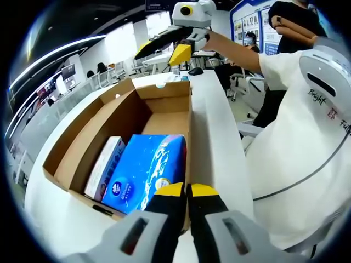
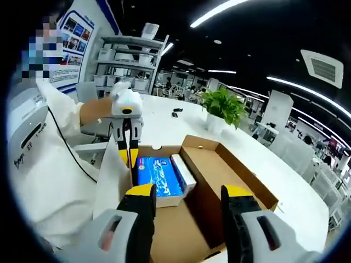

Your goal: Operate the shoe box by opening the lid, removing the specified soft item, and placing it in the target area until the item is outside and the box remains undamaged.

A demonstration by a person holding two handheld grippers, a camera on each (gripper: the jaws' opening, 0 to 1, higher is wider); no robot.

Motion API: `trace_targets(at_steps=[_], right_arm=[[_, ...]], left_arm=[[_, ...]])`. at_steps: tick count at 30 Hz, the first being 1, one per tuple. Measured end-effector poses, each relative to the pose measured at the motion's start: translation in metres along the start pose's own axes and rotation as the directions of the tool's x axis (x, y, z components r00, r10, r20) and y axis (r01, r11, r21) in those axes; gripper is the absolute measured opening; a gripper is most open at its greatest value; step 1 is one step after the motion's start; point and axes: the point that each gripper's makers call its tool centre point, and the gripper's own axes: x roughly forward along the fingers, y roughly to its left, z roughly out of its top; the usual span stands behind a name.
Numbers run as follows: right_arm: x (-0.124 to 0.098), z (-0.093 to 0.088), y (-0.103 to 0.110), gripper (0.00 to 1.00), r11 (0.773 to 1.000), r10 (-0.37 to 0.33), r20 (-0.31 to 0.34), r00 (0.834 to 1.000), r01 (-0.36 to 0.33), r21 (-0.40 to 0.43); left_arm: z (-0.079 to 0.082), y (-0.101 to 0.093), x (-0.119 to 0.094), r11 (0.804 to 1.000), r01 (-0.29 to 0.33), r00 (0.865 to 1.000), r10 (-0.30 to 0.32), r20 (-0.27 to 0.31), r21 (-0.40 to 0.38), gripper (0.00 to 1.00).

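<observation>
Left claw [image 1: 186, 189], jaws pressed together, pinches the near wall of the open cardboard box [image 1: 118, 115] on the white desk [image 1: 216, 126]; right claw [image 2: 186, 194] hovers wide. Lid step looks done. Next: grip the soft, glossy blue tissue pack [image 1: 145, 170] inside gently.

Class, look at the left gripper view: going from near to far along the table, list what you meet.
Left gripper → blue tissue pack → bare cardboard floor of the box → far box flap → right gripper.
</observation>
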Motion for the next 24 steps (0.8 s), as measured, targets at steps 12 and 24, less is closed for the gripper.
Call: trace_targets(at_steps=[12, 24], right_arm=[[0.038, 0.005, 0.022, 0.54, 0.986, 0.164, -0.042, 0.986, -0.164, -0.015], [0.067, 0.009, 0.027, 0.64, 0.967, 0.251, -0.064, 0.966, -0.253, -0.025]], left_arm=[[0.000, 0.001, 0.000, 1.000, 0.001, 1.000, -0.001, 0.008, 0.005, 0.02], [0.001, 0.001, 0.000, 1.000, 0.001, 1.000, -0.001, 0.011, 0.004, 0.02]])
